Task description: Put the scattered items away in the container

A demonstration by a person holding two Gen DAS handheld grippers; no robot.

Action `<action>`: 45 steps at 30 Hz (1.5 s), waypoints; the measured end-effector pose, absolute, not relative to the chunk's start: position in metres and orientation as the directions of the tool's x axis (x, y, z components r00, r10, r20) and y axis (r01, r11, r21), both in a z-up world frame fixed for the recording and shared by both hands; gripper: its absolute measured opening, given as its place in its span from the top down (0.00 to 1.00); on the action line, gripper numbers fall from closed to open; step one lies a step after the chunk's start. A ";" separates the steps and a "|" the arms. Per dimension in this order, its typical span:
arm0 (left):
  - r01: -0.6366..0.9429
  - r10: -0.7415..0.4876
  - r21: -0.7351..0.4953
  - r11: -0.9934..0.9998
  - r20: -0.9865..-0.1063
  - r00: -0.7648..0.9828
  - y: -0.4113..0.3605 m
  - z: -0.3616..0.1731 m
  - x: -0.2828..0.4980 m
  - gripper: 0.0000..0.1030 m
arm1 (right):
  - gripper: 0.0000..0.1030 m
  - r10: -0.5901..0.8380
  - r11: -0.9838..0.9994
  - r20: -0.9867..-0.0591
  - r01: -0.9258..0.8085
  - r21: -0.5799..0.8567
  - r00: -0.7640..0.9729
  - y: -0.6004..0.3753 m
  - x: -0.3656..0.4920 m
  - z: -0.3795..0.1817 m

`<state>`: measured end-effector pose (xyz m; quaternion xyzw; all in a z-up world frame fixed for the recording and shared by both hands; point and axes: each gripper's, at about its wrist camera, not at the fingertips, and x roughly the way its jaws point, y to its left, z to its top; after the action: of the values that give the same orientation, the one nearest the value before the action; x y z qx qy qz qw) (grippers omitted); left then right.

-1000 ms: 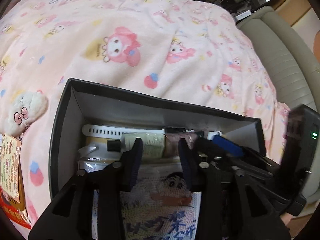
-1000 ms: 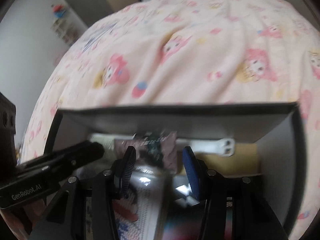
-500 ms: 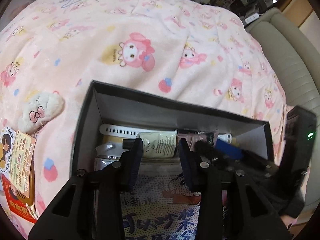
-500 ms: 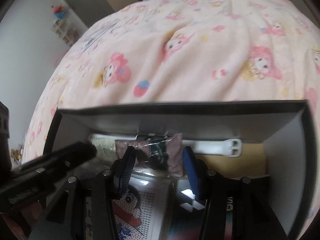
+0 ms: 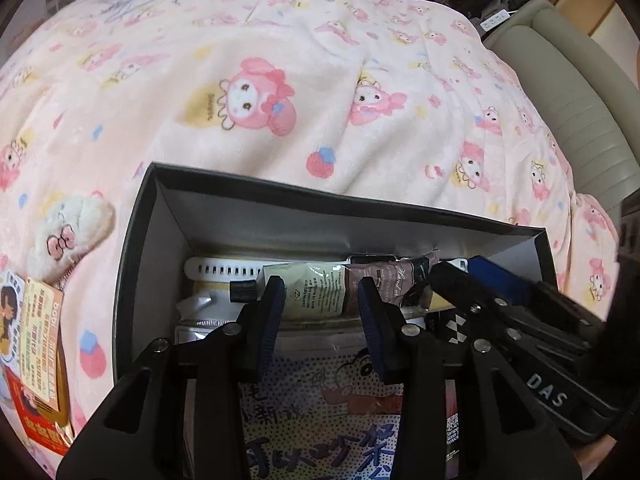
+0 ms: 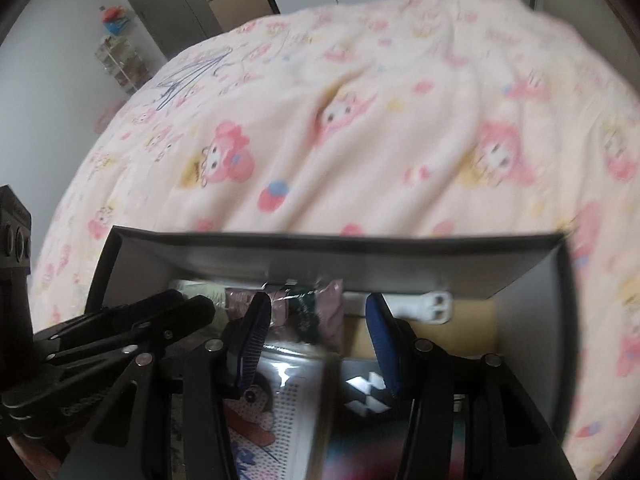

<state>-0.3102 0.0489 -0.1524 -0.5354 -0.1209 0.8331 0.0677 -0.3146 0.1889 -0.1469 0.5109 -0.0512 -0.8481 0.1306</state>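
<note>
A black box [image 5: 136,264] with grey inner walls sits on the pink cartoon blanket. It holds a white watch strap [image 5: 220,270], a cream tube [image 5: 316,292], a mauve hand-cream tube [image 5: 394,280] and a cartoon-printed pouch [image 5: 320,420]. My left gripper [image 5: 322,316] hangs over the box above the cream tube. Its jaws are opening and nothing is pinched between them. My right gripper [image 6: 318,320] is open over the box's middle, with the mauve tube [image 6: 316,304] lying beyond its tips. Each gripper shows in the other's view, the right gripper [image 5: 480,296] and the left gripper [image 6: 160,320].
Outside the box, on the blanket to its left, lie a white plush toy [image 5: 72,232] with a pink bow and an orange-labelled packet [image 5: 36,360]. A beige sofa [image 5: 580,100] borders the blanket on the right. Cabinets [image 6: 192,12] stand far behind.
Both grippers have drawn back a little from the box's contents, so more blanket shows. The left jaws stand slightly wider apart. The tubes stay lying in the box.
</note>
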 end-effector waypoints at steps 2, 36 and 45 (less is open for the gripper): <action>0.010 0.192 -0.221 -0.975 -0.870 -0.454 0.052 -0.143 -0.305 0.50 | 0.54 -0.238 -0.970 -0.858 0.163 0.183 -0.456 0.189 -0.310 -0.141; -0.095 0.140 -0.108 -0.990 -0.578 -0.804 0.044 0.059 -0.041 0.01 | 0.25 -0.018 -1.000 -0.650 0.026 -0.003 -0.760 0.192 -0.061 0.037; -0.087 0.125 -0.093 -0.992 -0.568 -0.813 0.037 0.053 -0.002 0.01 | 0.25 -0.004 -0.999 -0.637 -0.019 0.029 -0.770 0.194 -0.016 0.033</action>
<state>-0.0024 0.0367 0.0529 -0.3004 -0.0313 0.9517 0.0556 -0.0164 0.1937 0.0335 0.3388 -0.0171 -0.9407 -0.0041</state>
